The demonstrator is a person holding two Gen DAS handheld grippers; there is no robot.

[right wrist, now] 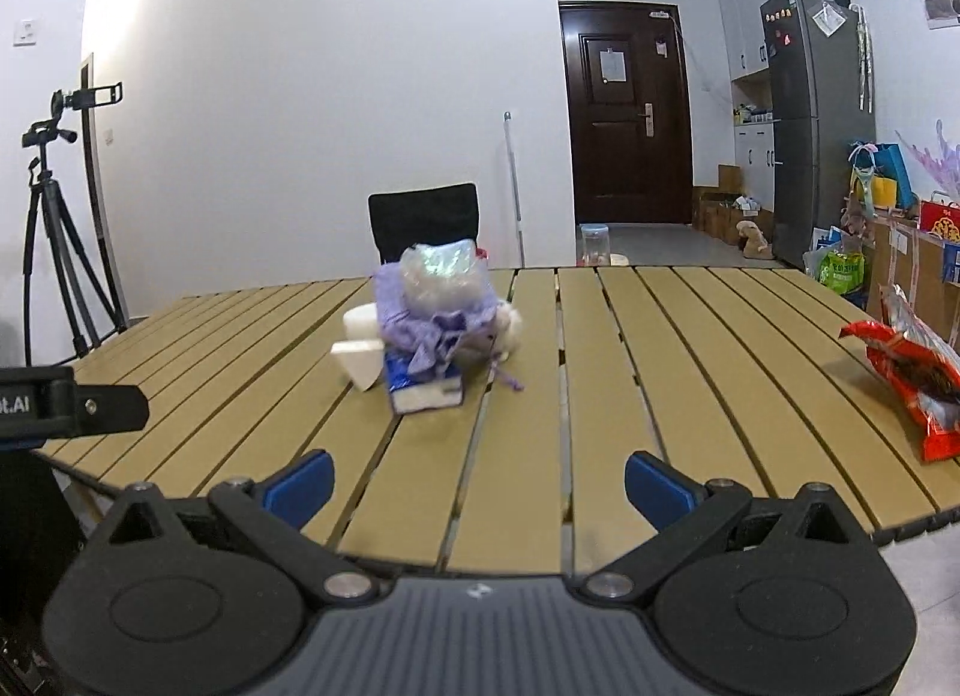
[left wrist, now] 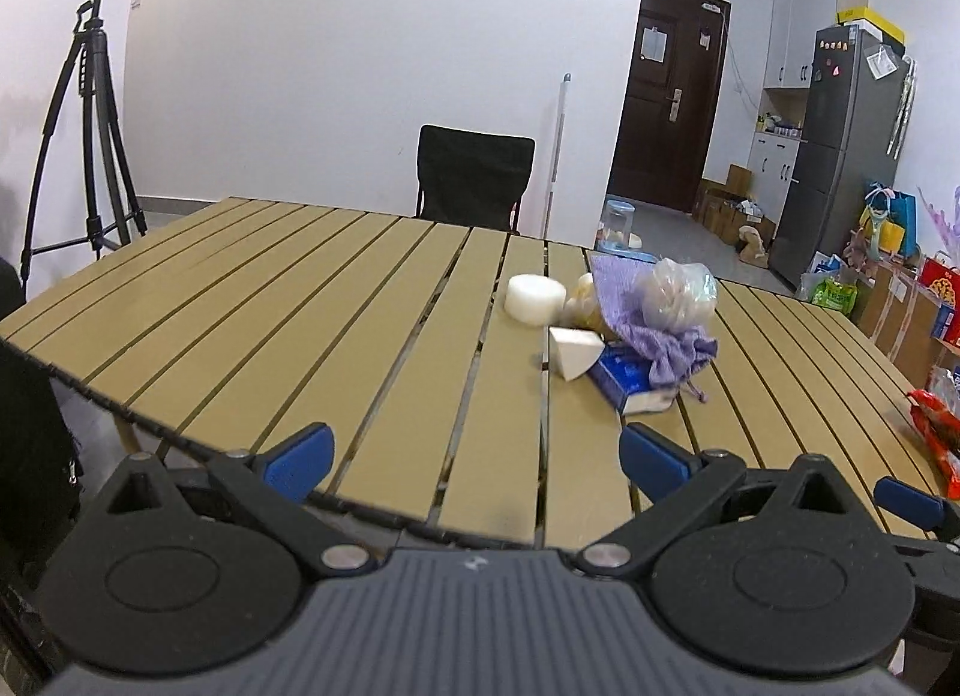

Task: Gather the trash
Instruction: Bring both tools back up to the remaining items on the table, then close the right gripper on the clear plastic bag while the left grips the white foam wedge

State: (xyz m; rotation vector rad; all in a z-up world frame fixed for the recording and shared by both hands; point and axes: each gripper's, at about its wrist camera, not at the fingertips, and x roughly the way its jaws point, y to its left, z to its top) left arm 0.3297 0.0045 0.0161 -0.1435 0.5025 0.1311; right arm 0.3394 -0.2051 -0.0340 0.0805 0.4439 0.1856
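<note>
Nothing had been picked up yet: both tools hung at the near edge of the tabletop (right wrist: 660, 348), the left tool (left wrist: 474, 459) and the right tool (right wrist: 477, 486) each spread wide with nothing between the blue pads, so this looked like the approach before a first grasp. The trash sat in two places. A heap lay mid-tabletop: a clear bag (right wrist: 441, 276) on top of a purple cloth (right wrist: 429, 336), which draped over a blue tissue pack (right wrist: 423, 390), with a white wedge (right wrist: 360, 363) touching the pack's left side and a white puck (left wrist: 534, 297) just behind. A red wrapper (right wrist: 918, 384) lay well apart, at the right edge, nearer the right tool. By my reading the next move called for reaching forward over the slats and closing on one loose piece, the wedge or the wrapper being the easiest, since the cloth tangled the rest together. No bin or bag to collect into showed in either view. A yellowish lump (left wrist: 585, 300) behind the cloth was mostly covered and could not be identified, the clear bag's contents were blurred, and the wrapper was cut off at the left view's edge
</note>
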